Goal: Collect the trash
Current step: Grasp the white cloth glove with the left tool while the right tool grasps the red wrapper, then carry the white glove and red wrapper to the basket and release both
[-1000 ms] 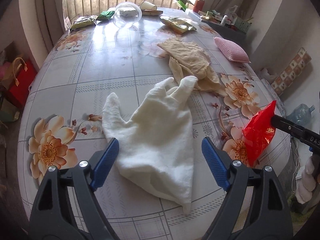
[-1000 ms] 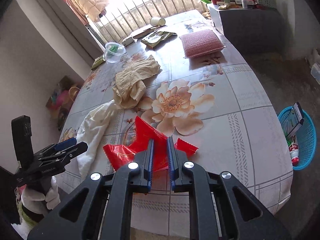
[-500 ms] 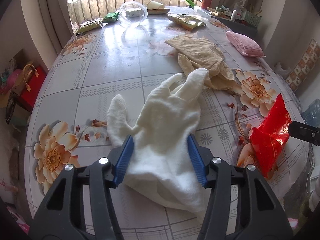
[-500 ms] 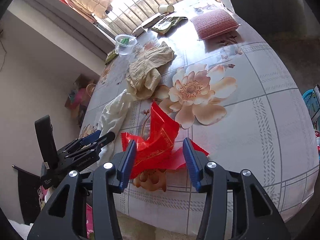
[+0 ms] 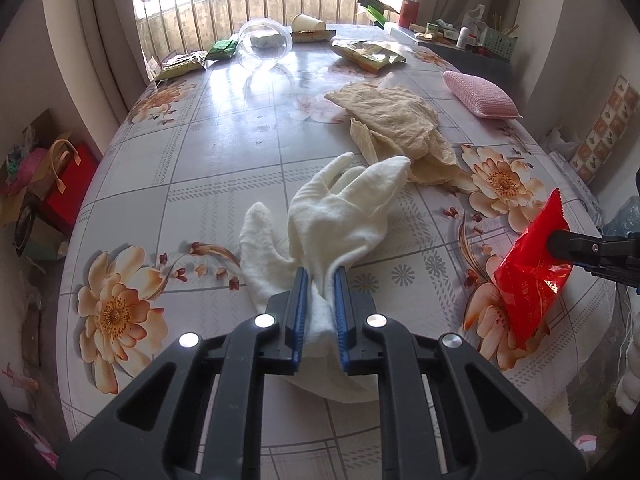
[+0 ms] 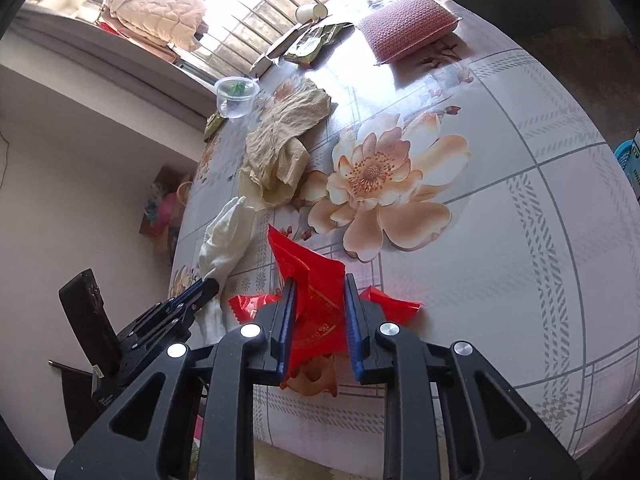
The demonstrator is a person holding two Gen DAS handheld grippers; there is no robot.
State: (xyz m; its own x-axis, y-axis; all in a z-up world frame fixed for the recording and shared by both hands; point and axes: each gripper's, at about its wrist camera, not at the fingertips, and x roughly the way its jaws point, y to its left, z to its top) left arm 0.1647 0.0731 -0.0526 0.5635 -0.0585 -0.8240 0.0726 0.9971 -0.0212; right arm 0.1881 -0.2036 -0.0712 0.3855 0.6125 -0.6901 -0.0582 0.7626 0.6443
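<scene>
A white fabric glove [image 5: 340, 208] lies on the flowered table [image 5: 224, 140]. My left gripper [image 5: 321, 276] has its blue pads pinching the bunched cuff, and its jaws are closing. In the right wrist view the same glove [image 6: 228, 236] shows with the left gripper [image 6: 210, 286] at its near end. A crumpled red wrapper [image 6: 308, 264] stands between the pads of my right gripper [image 6: 320, 284], whose jaws are closing on it. The left wrist view shows the red wrapper [image 5: 528, 280] hanging from the right gripper [image 5: 560, 242] near the table's right edge.
A crumpled beige cloth [image 5: 396, 124] lies just beyond the glove, with a pink knitted pad [image 5: 480, 94] to its right. At the far end are a clear plastic bowl [image 5: 262, 44], a paper cup [image 5: 308, 22] and snack packets [image 5: 368, 54]. A blue basket [image 6: 628, 160] stands on the floor.
My left jaws went from wide open around the glove to pinched on its cuff. My right jaws opened, then narrowed again on the red wrapper, and that view tilted.
</scene>
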